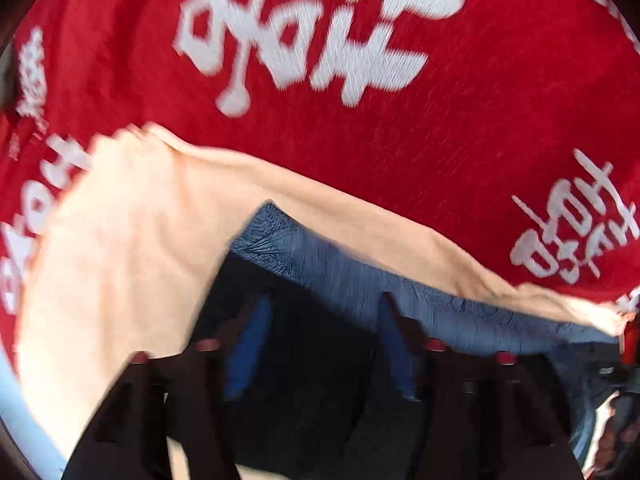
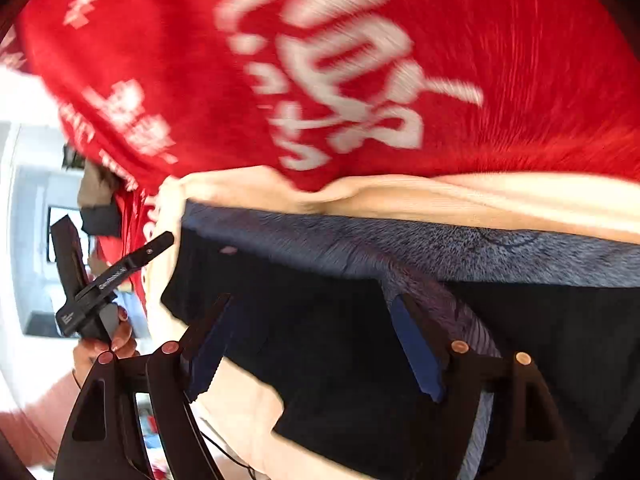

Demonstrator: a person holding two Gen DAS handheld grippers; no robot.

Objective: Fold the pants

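**Pants on red printed cloth, both tools over the waistband**

Item 1. Pants (image 1: 132, 248): cream fabric with a blue-grey knit waistband (image 1: 360, 272) and a dark inner side. In the left wrist view they are spread from the left edge across the centre to the lower right. In the right wrist view they (image 2: 500, 196) are laid as a band across the middle of the frame.

Item 2. Red cloth (image 1: 460, 128) with white characters: seen filling the upper half of both views, beneath the pants.

Item 3. Left tool (image 1: 324, 324): fingers spread wide at the lower centre, over the dark fabric; nothing is seen clamped.

Item 4. Right tool (image 2: 316, 340): fingers likewise set wide apart, over the dark inner side just below the waistband; whether fabric is touched cannot be told.

Item 5. The left tool is also seen at the left edge of the right wrist view, held in a hand (image 2: 108, 344).
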